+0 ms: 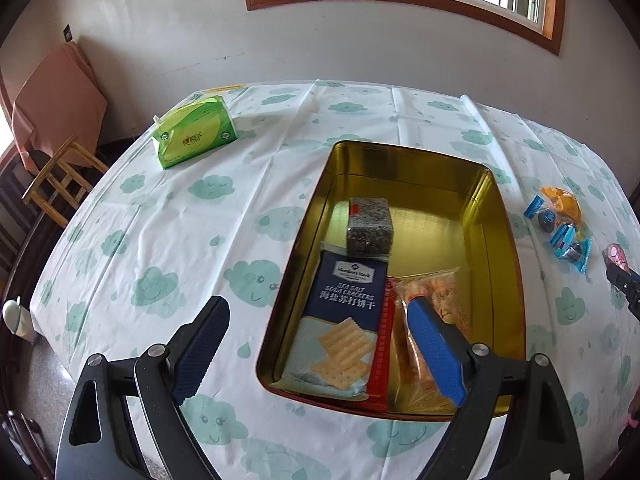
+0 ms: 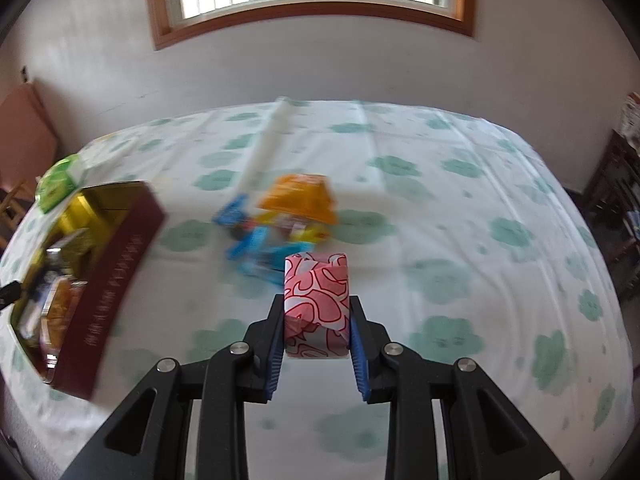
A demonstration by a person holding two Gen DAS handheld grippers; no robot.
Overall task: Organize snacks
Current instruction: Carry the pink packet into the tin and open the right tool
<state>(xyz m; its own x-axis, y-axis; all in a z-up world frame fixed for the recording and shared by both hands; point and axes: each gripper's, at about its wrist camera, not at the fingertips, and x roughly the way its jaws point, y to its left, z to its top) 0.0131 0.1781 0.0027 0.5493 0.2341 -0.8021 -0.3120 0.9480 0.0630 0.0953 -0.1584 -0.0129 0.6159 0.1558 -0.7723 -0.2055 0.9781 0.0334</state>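
Your tablecloth-covered table (image 1: pixel 168 216) carries the gold tin (image 1: pixel 496 216) holding the cracker box (image 1: pixel 348 304). Your left gripper (image 1: pixel 316 344) gapes empty above it. Your right gripper (image 2: pixel 316 336) clamps the pink-wrapped snack (image 2: pixel 316 296), apparently lifted, near blurred loose sweets (image 2: pixel 280 220).

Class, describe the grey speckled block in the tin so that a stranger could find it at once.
Start at the gold-lined tin on the cloud-print tablecloth. Inside, along its left wall, lies a blue soda cracker pack; the grey speckled block sits just beyond it. Its neighbours are flat packets, but it is a thick brick in clear wrap.
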